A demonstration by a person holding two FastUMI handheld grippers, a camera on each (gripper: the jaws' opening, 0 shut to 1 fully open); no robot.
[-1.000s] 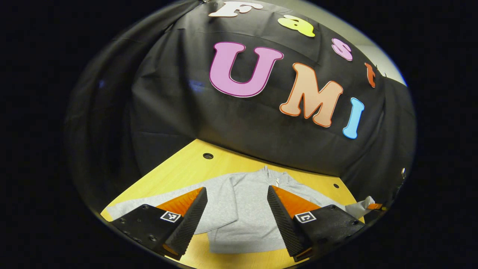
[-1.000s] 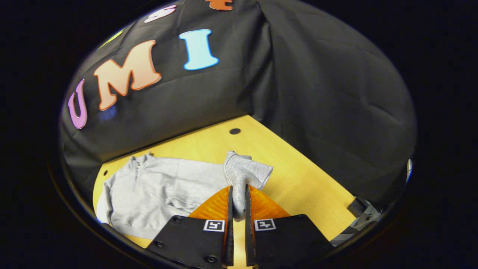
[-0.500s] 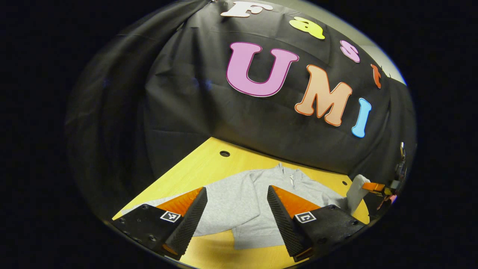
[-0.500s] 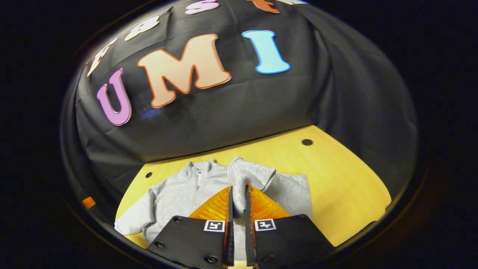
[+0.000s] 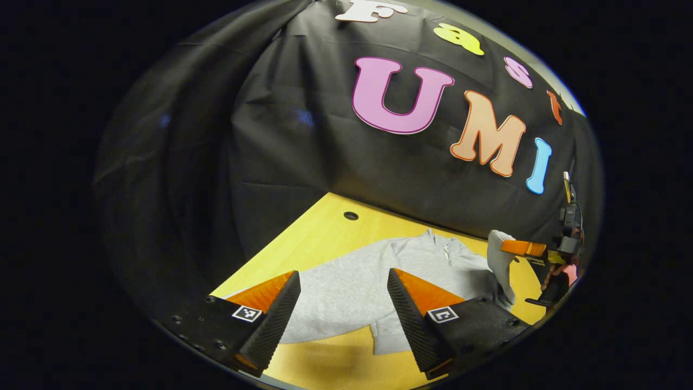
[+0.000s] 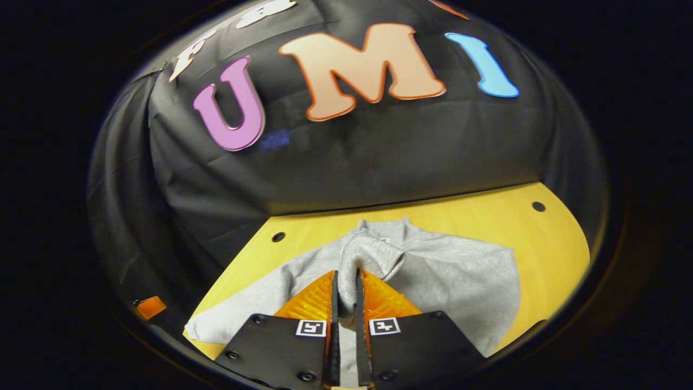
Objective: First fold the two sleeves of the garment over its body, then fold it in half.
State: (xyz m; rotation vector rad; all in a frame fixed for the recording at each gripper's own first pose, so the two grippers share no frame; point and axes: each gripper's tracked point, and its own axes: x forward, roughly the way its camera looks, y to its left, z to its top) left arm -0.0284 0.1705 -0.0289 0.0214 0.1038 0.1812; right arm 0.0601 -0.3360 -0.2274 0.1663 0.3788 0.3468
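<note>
Where cloth wall (image 5: 303,162) ends, yellow table (image 5: 325,233) (holed)

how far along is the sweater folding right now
Early. Nothing is folded flat yet. In hand: the right gripper is shut on one sleeve, lifted above the sweater body. Left to do: lay that sleeve down, fold the other sleeve below the open left gripper, then halve it.

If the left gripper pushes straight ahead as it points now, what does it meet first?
Most likely the grey garment on the table: the open left gripper frames its body and nearer sleeve. Depth is unclear.
</note>
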